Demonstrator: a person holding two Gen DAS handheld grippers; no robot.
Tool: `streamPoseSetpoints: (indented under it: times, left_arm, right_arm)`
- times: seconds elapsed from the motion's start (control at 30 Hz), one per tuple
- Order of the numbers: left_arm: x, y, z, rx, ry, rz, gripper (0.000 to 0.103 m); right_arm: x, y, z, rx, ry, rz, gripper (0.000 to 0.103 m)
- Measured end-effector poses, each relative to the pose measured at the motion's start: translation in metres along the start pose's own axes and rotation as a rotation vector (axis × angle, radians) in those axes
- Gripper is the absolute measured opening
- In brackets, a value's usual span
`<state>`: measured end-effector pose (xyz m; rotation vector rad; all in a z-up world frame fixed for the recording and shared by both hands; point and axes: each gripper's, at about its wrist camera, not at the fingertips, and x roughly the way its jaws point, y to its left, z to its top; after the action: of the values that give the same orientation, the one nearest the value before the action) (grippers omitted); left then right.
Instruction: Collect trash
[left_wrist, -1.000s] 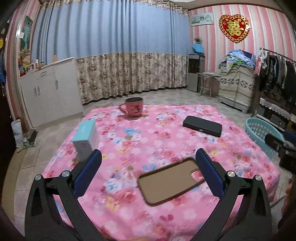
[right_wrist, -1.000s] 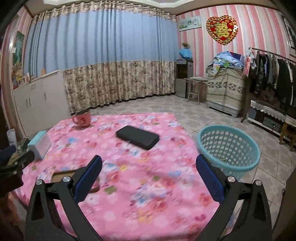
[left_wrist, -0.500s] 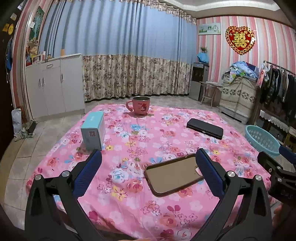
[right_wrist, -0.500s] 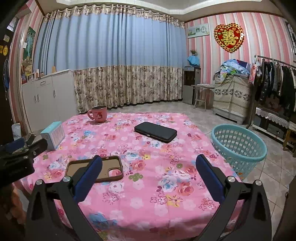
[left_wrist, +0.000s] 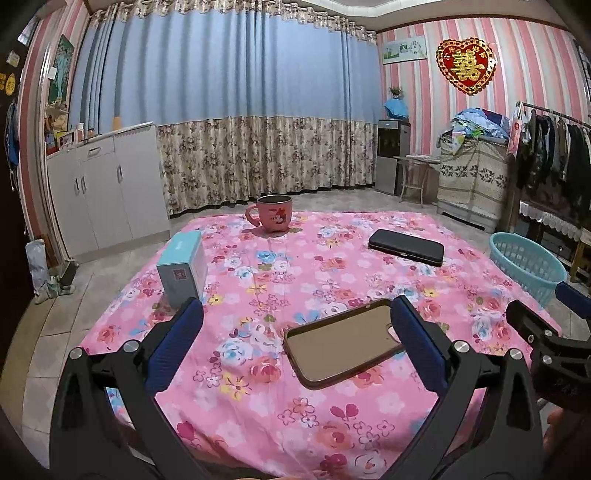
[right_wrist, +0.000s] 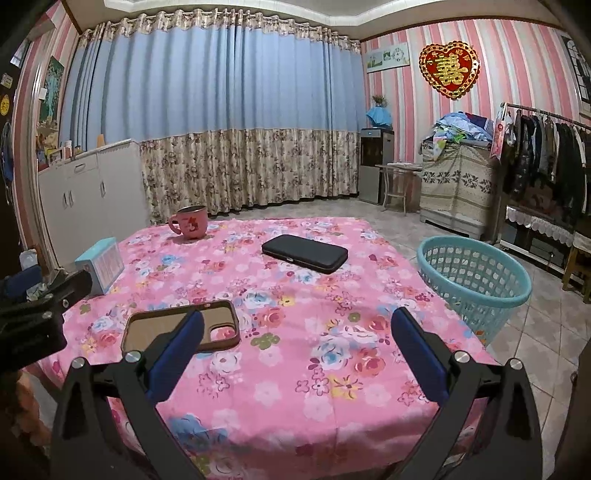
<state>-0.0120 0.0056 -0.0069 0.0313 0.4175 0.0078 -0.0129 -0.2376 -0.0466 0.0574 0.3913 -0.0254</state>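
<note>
- Pink striped walls and a long blue curtain behind, and up front I've got a table under a pink flowered cloth.
- Far left on the cloth, a light blue box standing upright; past it at the far edge, a pink mug.
- My left gripper hangs over the near edge, jaws spread wide, holding nothing.
- Just ahead of it lies a brown phone case, flat, hollow side up.
- Further right, a black case lying flat mid-table.
- My right gripper is likewise gaping and empty.
- Off the table's right side, on the tiled floor, a teal basket; I can't see inside it.
</note>
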Motion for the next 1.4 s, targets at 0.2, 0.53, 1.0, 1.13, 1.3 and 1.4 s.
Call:
streamPoseSetpoints:
  times: [0.2, 0.53, 1.0, 1.13, 1.3, 1.4]
  left_arm:
    - [0.003, -0.001, -0.001, -0.005, 0.010, 0.007, 0.098]
    - [0.006, -0.002, -0.003, -0.007, 0.014, 0.018, 0.098]
    - [0.006, -0.002, -0.003, -0.007, 0.011, 0.014, 0.098]
    - [0.006, -0.002, -0.003, -0.007, 0.010, 0.016, 0.098]
    - [0.007, -0.002, -0.004, -0.006, 0.011, 0.016, 0.098]
    - [0.007, -0.002, -0.004, -0.007, 0.011, 0.015, 0.098]
  right_arm:
    - [0.003, -0.001, -0.003, -0.006, -0.005, -0.009, 0.099]
    - [0.006, 0.002, -0.006, -0.015, 0.004, -0.005, 0.099]
    - [0.005, 0.008, -0.003, -0.031, -0.012, -0.006, 0.099]
    - [0.005, 0.010, -0.003, -0.037, -0.010, -0.004, 0.099]
    - [0.005, 0.010, -0.003, -0.038, -0.010, -0.004, 0.099]
    - [0.005, 0.009, -0.004, -0.035, -0.010, -0.004, 0.099]
